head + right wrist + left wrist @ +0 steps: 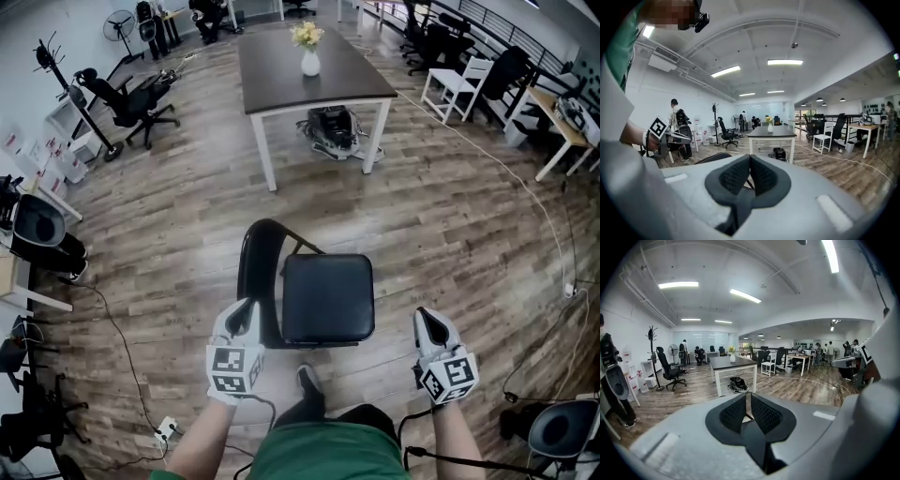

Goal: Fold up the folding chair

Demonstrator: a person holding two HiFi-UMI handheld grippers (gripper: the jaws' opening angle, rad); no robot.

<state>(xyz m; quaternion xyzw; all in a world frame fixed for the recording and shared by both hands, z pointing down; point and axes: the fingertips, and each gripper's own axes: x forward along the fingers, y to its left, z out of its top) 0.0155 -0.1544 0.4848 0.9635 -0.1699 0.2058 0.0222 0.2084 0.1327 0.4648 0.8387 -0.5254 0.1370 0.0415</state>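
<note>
The folding chair (319, 286) stands fully open on the wooden floor (450, 225), right in front of the person; its black padded seat (328, 298) lies flat and its curved backrest (255, 262) rises on the side nearer the person's left hand; so, as I judge it, nothing of the folding is done yet.

The left gripper (246, 311) hangs just beside the lower end of the backrest; whether it touches the frame I cannot tell from the head view; its jaws are pressed together with nothing between them, and the left gripper view looks past them across the room. The right gripper (429, 321) hovers apart from the seat, off its far edge, over bare floor; its jaws are likewise together and empty, as the right gripper view shows.

Beyond the chair stands a dark table (314, 70) with a vase of flowers (308, 47) on it and a bag (333, 131) beneath.

What is left is the whole job: taking hold of the chair, tipping the seat up against the back, and bringing the frame flat.
</note>
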